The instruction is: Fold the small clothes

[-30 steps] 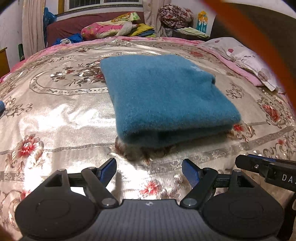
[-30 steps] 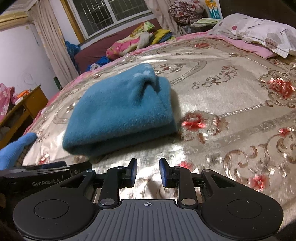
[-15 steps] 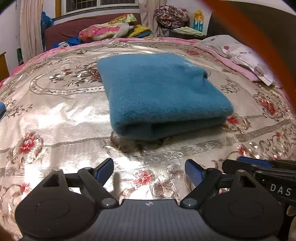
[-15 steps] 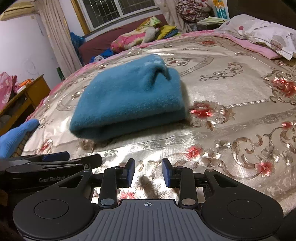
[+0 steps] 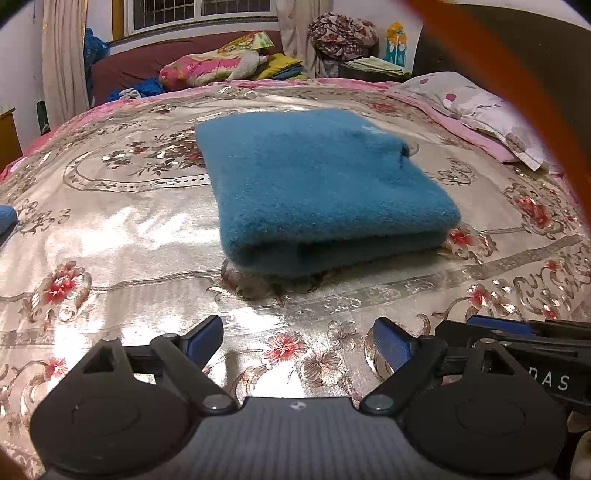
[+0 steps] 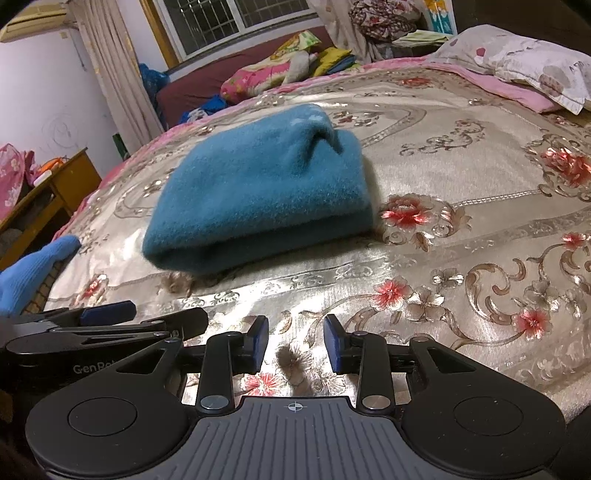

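Blue rubbery pads on black plastic linkage arms, that's what both tools had. The left gripper point(image 5: 297, 341) sat spread wide with nothing between the jaws; they'd just been opening further. The right gripper point(image 6: 295, 345) was only partly parted, jaws a bit wider than a moment earlier, also gripping nothing. Both pointed down at a slant over the shiny silver-beige satin bedspread point(image 5: 122, 236) with its red flower embroidery, side by side, each showing up at the edge of the other's view.

Just ahead of both lay the fuzzy teal fleece garment point(image 5: 317, 184), folded into a thick rounded rectangle with the fold edge facing the grippers, not touching either one. A bright blue gloved hand point(image 6: 35, 269) poked in at the left edge. Farther back: a white pillow with pink spots point(image 6: 532, 66), a pile of colourful bedding point(image 5: 221, 62) and a barred window point(image 6: 236, 18).
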The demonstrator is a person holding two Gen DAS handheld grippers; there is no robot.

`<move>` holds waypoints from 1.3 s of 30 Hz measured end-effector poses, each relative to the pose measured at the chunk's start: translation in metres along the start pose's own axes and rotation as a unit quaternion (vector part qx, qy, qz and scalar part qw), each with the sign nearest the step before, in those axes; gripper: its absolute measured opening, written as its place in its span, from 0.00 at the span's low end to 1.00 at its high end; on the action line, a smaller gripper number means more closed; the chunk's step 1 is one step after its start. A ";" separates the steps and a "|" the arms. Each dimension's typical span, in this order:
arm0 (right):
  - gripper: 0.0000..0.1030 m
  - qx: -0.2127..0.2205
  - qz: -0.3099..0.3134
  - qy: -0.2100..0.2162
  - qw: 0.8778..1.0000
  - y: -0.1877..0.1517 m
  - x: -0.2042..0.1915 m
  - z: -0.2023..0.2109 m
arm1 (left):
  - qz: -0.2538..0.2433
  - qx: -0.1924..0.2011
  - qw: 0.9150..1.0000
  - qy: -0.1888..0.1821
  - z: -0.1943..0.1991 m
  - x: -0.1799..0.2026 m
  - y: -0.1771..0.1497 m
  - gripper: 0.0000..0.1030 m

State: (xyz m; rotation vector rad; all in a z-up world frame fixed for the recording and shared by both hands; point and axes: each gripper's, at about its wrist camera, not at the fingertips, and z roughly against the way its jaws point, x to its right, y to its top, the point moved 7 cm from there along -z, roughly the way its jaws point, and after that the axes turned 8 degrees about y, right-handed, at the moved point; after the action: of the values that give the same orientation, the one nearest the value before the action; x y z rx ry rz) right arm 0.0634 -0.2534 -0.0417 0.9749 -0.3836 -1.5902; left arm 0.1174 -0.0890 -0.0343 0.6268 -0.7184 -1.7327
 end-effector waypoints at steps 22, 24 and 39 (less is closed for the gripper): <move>0.32 -0.002 -0.009 -0.006 1.000 -0.003 0.003 0.000 | -0.003 0.011 1.000 0.004 0.003 0.001 0.003 0.95; 0.32 -0.002 -0.010 -0.006 1.000 -0.003 0.003 -0.001 | -0.003 0.010 1.000 0.004 0.002 0.002 0.003 0.95; 0.32 -0.005 -0.015 -0.010 1.000 -0.005 0.004 -0.002 | -0.003 0.000 1.000 0.006 -0.001 0.002 0.000 0.95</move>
State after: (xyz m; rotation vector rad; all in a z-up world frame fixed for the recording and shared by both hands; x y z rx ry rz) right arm 0.0617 -0.2556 -0.0483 0.9614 -0.3750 -1.6276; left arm 0.1181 -0.0910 -0.0349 0.6385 -0.7086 -1.7340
